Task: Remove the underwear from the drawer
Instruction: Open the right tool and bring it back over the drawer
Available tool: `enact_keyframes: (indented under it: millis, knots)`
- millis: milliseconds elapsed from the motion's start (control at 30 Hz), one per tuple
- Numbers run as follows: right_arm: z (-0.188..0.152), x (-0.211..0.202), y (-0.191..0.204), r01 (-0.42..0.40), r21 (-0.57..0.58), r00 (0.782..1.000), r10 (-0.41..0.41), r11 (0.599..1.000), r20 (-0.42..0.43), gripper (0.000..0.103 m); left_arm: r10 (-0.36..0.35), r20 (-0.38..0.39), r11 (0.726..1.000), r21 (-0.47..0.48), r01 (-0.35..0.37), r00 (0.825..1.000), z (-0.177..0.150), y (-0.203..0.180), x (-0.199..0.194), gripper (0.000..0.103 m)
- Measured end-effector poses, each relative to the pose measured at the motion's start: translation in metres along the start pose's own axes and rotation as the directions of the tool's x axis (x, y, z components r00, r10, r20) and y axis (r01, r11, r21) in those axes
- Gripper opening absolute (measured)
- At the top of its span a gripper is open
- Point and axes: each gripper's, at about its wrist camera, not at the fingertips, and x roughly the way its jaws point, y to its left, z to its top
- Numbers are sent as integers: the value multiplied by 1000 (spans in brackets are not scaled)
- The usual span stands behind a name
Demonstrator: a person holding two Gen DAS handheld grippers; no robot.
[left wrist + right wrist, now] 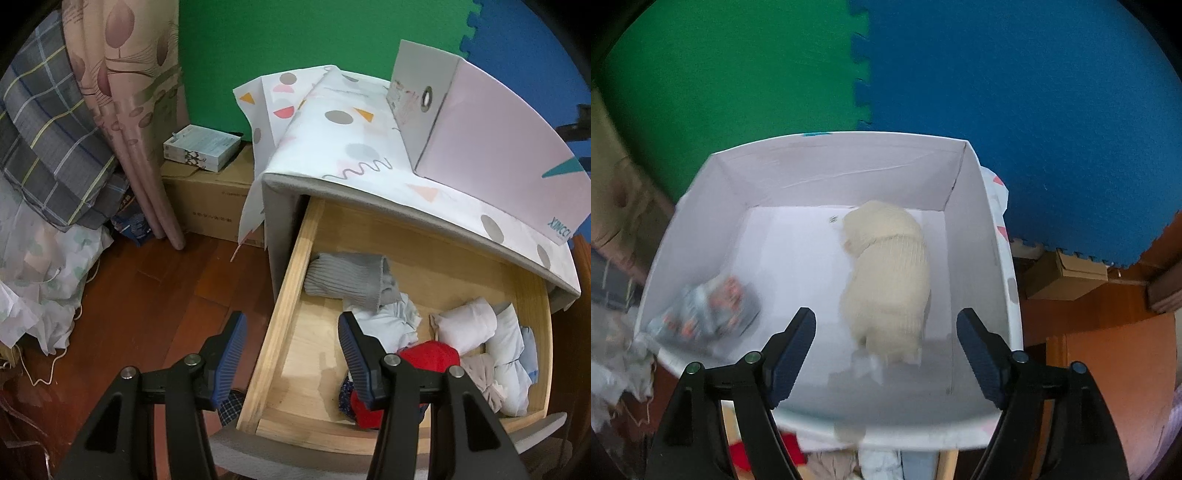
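Note:
The wooden drawer [291, 258] stands pulled out of a grey cabinet. It holds rolled clothes: a grey ribbed piece [347, 278], a red piece [428, 356] and white rolls [467, 325]. My left gripper [291, 319] hovers open above the drawer's left wall, with nothing held between its blue pads. My right gripper [885, 314] is open above a white box [827, 166]. A cream knitted piece of underwear [890, 273] lies loose on the box floor below the fingers. A patterned folded piece [709, 310] rests in the box's left corner.
The white box [491, 136] sits on the cabinet top, on a patterned cloth [332, 122]. A cardboard box [207, 199], a curtain [125, 92] and piled bedding [44, 122] crowd the left. Green and blue foam mats [1015, 92] back the scene.

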Motion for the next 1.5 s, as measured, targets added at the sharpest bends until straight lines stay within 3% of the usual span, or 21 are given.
enact_keyframes:
  millis: [167, 333, 467, 600, 767, 1100, 1500]
  knots:
    - [-43, -39, 4, -55, -62, 998, 54, 997, -20, 76, -14, -22, 999, 38, 15, 1000, -1, -9, 4, 53]
    - [-93, -52, 3, -80, -112, 994, 71, 990, -84, 76, -35, -45, 996, 79, 39, 998, -4, -19, 6, 53]
    - [-135, -32, 4, -104, -137, 980, 78, 985, -184, 71, -36, -69, 994, 100, 43, 997, -6, -24, 9, 53]
    - [-171, 5, 3, -129, -92, 953, 98, 987, -285, 58, -32, -78, 994, 101, 40, 996, -6, -24, 11, 53]
    - [-200, 51, 0, -125, -49, 927, 99, 991, -363, 55, -29, -86, 994, 103, 38, 996, -6, -23, 12, 53]
    - [-213, 100, 3, -115, -15, 909, 99, 993, -405, 53, -34, -95, 993, 108, 44, 995, -7, -24, 14, 53]
    - [-218, 136, 10, -57, -52, 892, 28, 997, -451, 54, -44, -124, 989, 133, 60, 991, -8, -32, 21, 53]
